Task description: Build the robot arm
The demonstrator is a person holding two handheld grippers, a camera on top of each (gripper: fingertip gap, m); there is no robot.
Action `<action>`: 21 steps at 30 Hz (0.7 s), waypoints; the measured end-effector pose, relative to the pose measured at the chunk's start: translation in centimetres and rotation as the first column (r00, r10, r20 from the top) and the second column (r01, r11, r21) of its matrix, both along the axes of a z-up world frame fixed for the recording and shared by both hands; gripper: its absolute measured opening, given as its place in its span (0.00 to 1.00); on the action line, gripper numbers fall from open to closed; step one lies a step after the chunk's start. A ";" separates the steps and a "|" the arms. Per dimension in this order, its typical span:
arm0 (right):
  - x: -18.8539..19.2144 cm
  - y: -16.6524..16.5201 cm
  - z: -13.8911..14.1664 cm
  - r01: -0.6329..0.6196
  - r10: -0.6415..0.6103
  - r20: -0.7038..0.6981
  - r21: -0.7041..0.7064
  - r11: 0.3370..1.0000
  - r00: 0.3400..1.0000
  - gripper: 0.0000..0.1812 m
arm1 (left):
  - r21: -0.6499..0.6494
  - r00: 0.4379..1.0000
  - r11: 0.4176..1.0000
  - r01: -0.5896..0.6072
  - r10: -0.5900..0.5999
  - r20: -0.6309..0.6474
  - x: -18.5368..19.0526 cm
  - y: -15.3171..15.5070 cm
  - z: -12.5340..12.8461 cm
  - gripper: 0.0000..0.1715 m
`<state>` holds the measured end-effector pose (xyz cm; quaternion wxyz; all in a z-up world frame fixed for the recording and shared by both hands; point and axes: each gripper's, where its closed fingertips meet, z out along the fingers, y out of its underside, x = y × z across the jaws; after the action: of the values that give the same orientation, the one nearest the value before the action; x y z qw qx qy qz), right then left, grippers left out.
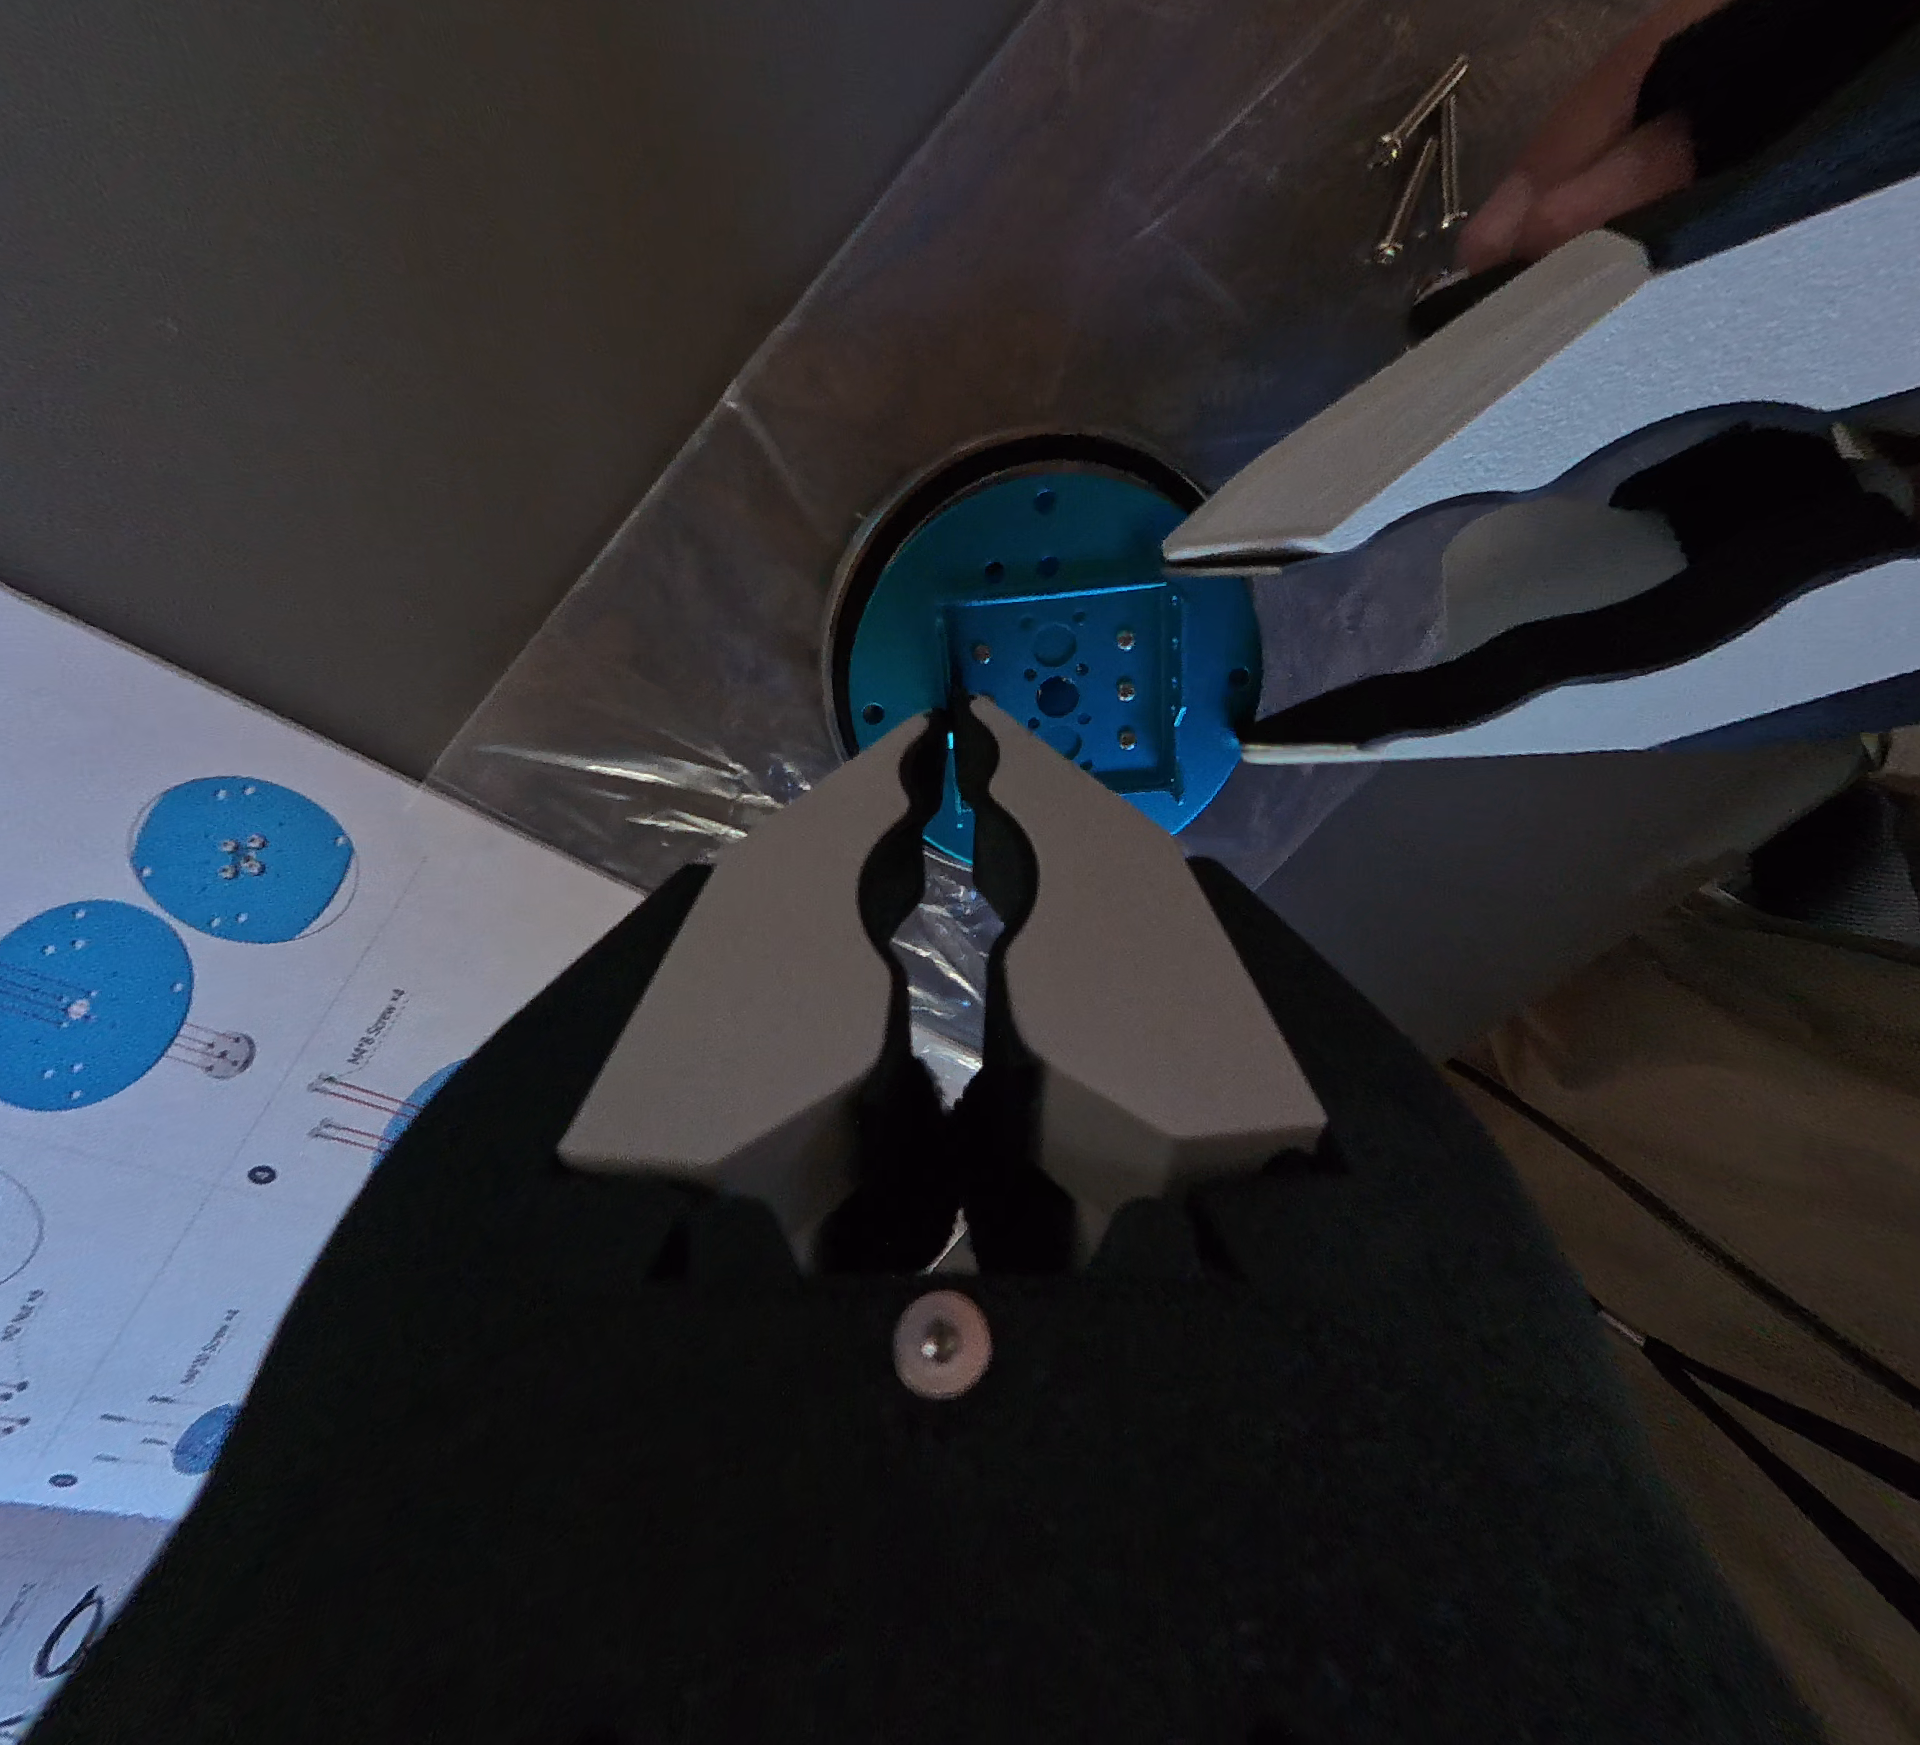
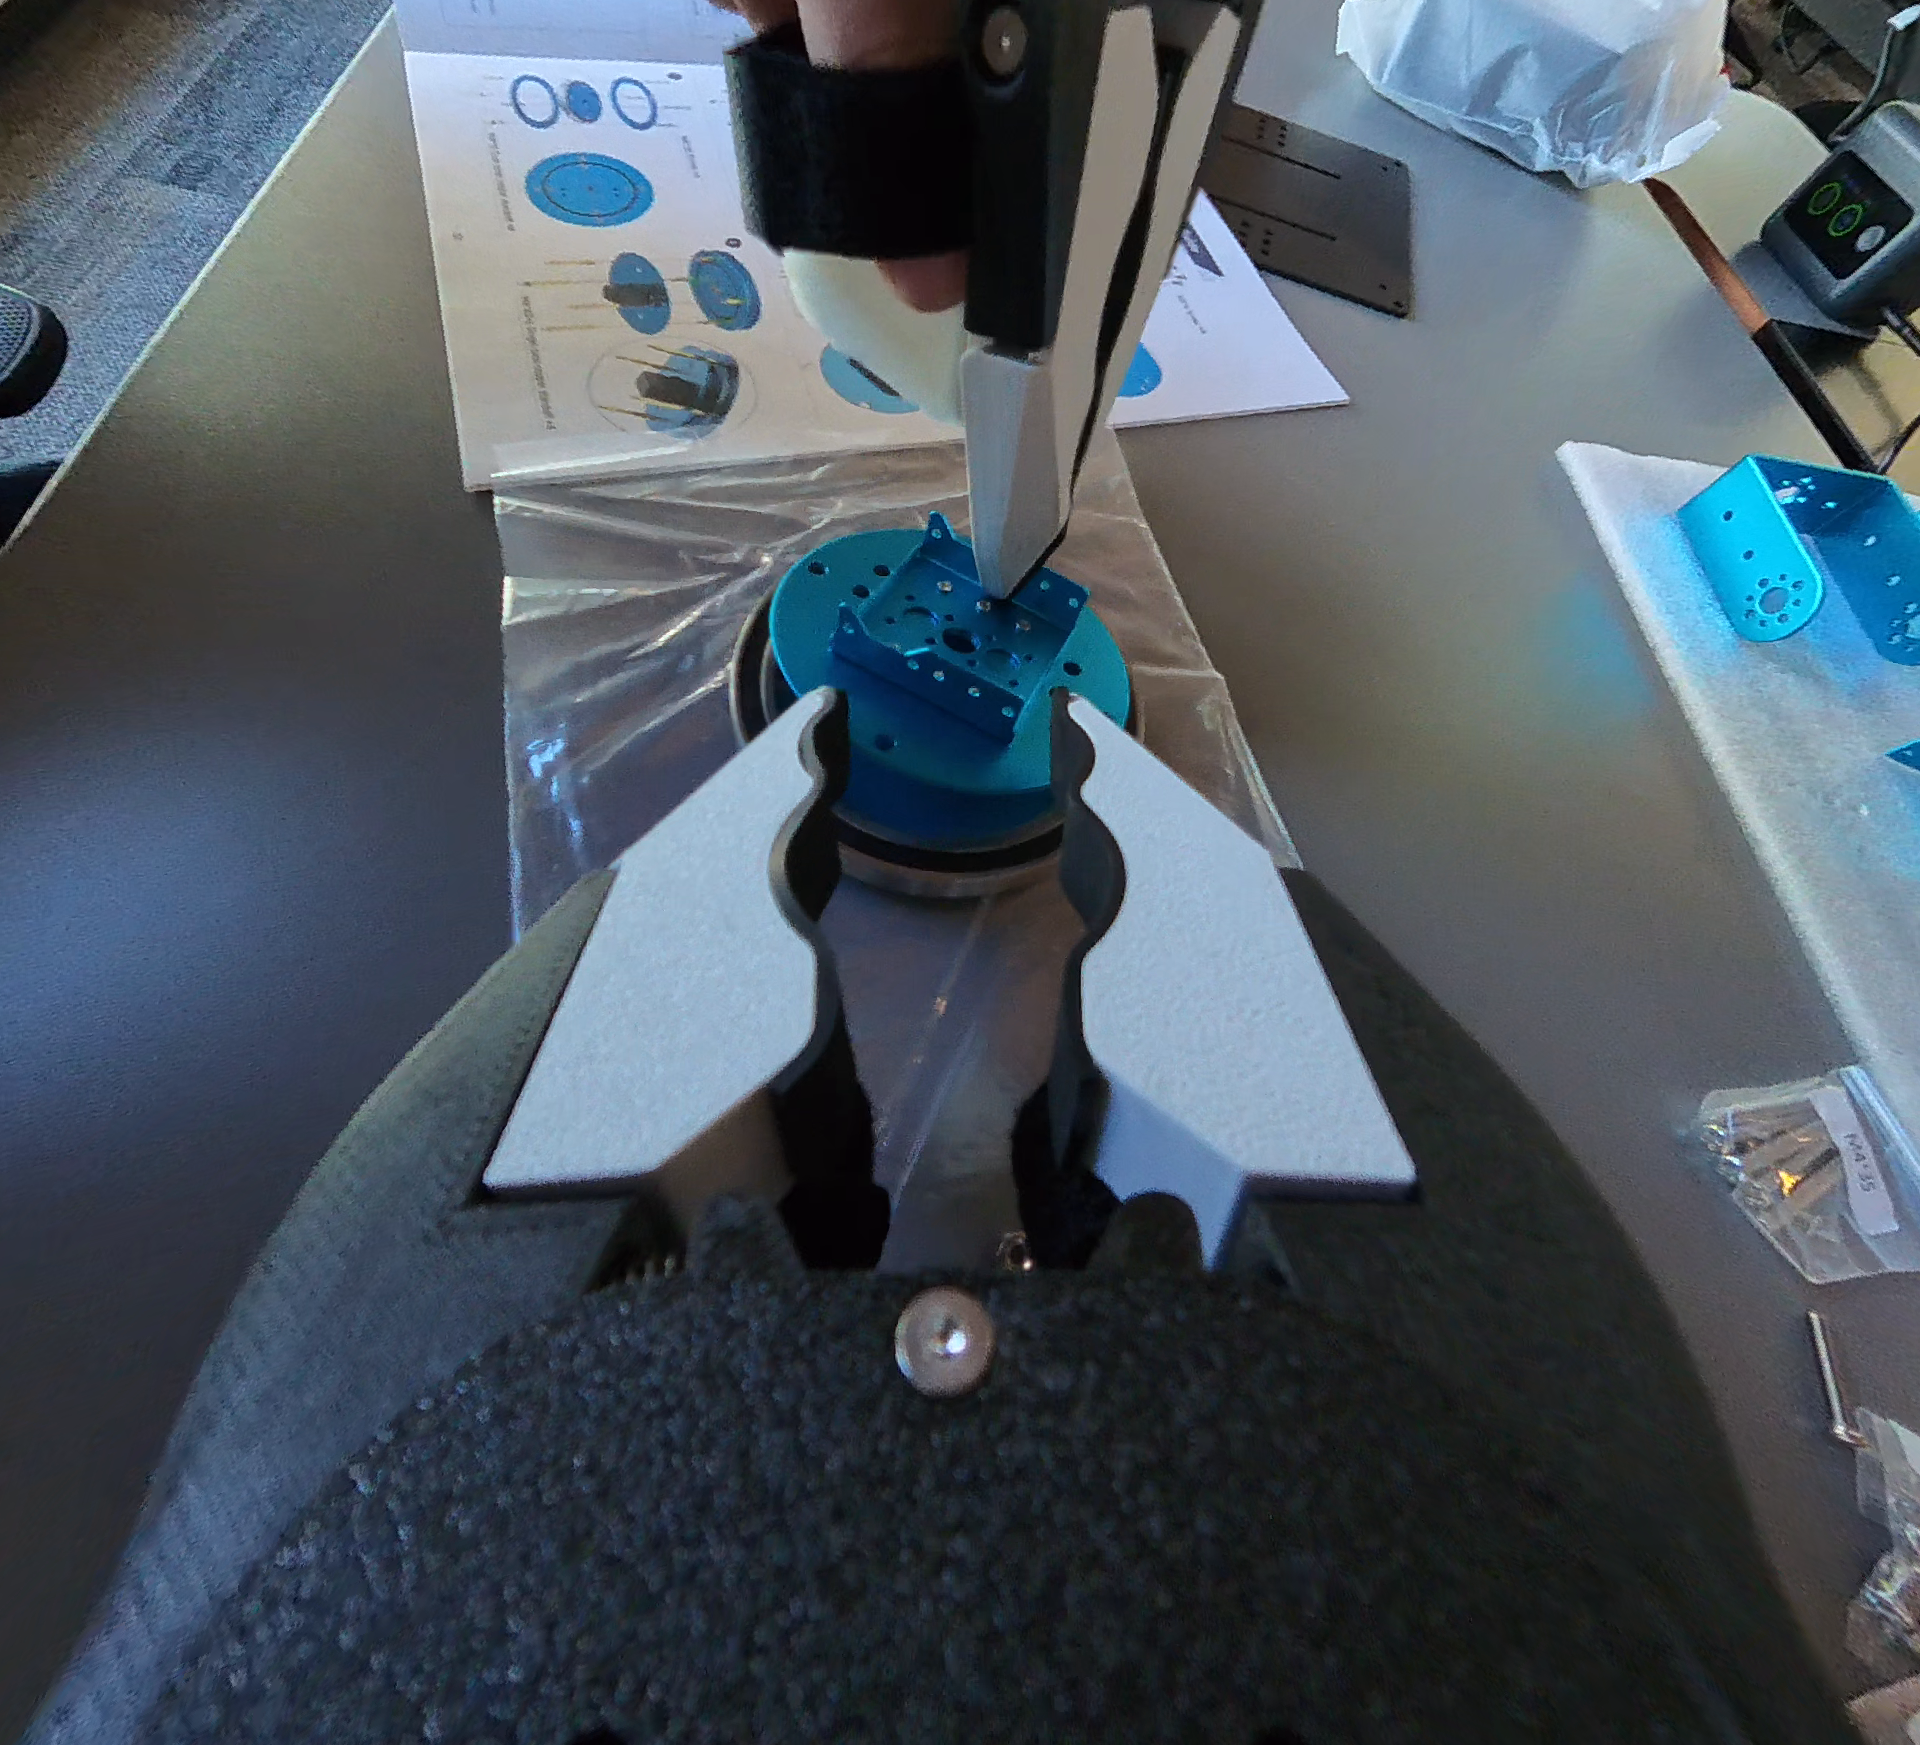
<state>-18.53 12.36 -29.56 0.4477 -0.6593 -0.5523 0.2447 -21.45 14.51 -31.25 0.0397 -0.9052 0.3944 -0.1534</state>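
Observation:
A blue round disc (image 2: 821, 615) on a ringed base stands on a clear plastic bag (image 2: 623, 615). A blue bracket (image 2: 935, 646) with many holes lies on top of the disc. My right gripper (image 2: 945, 708) is open, with its jaws on either side of the disc's near rim; I cannot tell whether they touch it. My left gripper (image 2: 997, 589) comes down from above, shut, with its tips on the bracket's floor. In the left wrist view my left gripper (image 1: 951, 724) is over the bracket (image 1: 1070, 687) and disc (image 1: 1039, 532), and the right gripper (image 1: 1205, 651) enters from the right.
Three long screws (image 1: 1418, 157) lie on the bag. An instruction sheet (image 2: 582, 261) lies behind it. A dark plate (image 2: 1320, 220), a white wrapped bundle (image 2: 1538, 33) and a small device (image 2: 1849, 230) are at the back right. A blue U-bracket (image 2: 1808, 552) on foam and screw bags (image 2: 1797, 1165) are at the right. Left tips to right tips: about 5 cm. From the left gripper's tips to the dark plate (image 2: 1320, 220) is close to 30 cm.

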 end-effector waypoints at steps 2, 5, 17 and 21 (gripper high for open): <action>-0.2 -0.1 0.0 0.002 -0.002 -0.004 0.001 1.000 1.000 0.23 | 0.005 1.000 1.000 -0.012 0.012 -0.001 -0.1 0.0 -0.1 0.00; -0.7 -0.3 -0.4 0.013 -0.013 0.016 -0.005 1.000 1.000 0.27 | 0.013 1.000 1.000 -0.023 0.023 -0.004 -0.2 0.1 -0.3 0.00; -1.1 -0.3 -1.3 0.036 -0.035 0.043 -0.030 0.999 0.998 0.30 | 0.036 0.999 0.998 -0.043 0.043 -0.008 0.2 -0.1 -0.2 0.00; -0.7 -0.3 -1.5 0.023 -0.021 0.060 -0.028 0.999 0.998 0.30 | 0.032 0.999 0.999 -0.037 0.037 0.000 0.3 -0.4 -0.1 0.00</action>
<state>-19.28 12.03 -31.05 0.4242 -0.6788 -0.5544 0.2280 -21.13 14.14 -31.32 0.0571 -0.9117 0.3798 -0.1462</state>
